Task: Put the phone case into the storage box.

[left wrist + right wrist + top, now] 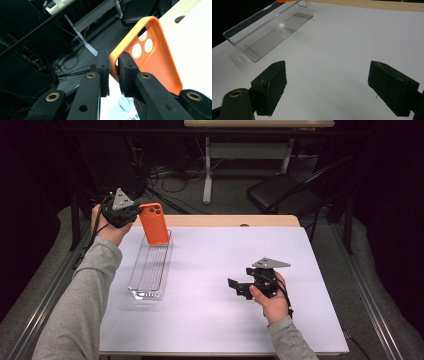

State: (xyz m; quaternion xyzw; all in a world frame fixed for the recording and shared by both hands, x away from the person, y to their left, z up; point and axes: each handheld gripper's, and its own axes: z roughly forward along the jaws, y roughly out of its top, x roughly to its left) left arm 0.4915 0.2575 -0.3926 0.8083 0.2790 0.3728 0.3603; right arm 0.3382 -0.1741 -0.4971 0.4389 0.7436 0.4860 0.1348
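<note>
Up at 10 o'clock on the table (225, 270), left tongs (134, 213) pinch the orange phone case (154, 223) over the clear tray (150, 267), so the pickup looks done and it's not set down yet. Right tongs (235, 286) sit open and empty around 5 o'clock.

Bright overhead light on the white table (210, 270) — dark surroundings, soft shadows, slight blur on near jaws

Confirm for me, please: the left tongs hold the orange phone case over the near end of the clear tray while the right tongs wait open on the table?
Not quite: the orange phone case sits over the far end of the clear tray, as the high view shows. The left tongs do grip it, and the right tongs do wait open on the table.
</note>
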